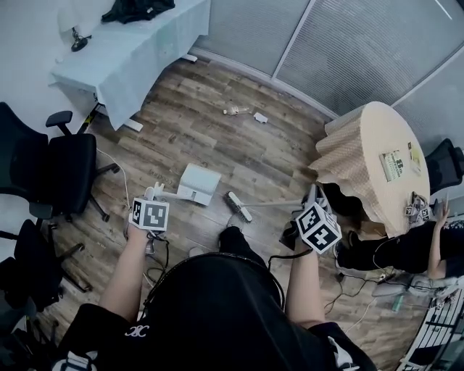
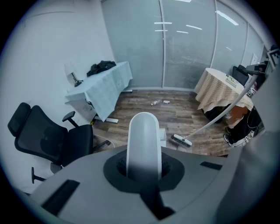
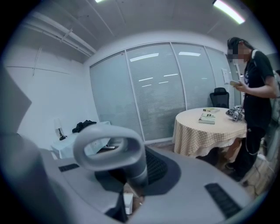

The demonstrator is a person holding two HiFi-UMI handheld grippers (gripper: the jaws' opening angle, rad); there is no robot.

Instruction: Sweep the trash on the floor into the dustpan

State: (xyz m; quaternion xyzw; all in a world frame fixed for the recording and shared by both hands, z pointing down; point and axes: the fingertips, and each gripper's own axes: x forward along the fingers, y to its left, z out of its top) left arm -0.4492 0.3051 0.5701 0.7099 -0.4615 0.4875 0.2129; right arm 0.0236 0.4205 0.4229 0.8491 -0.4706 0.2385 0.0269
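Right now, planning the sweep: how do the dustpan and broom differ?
The dustpan is a broad white tray, the broom a narrow brush head on a long pole. The left tool grips the dustpan, the right tool the broom. Both are well short of the trash.

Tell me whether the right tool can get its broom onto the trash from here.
Probably not yet: the broom sits well short of the trash, though only bare floor lies between.

Black office chairs (image 1: 69, 163) by the wall; lamp (image 1: 76, 40) and dark clothes (image 1: 138, 9) on the long table (image 1: 138, 61); a book (image 1: 392, 165) on the round table (image 1: 373, 130).
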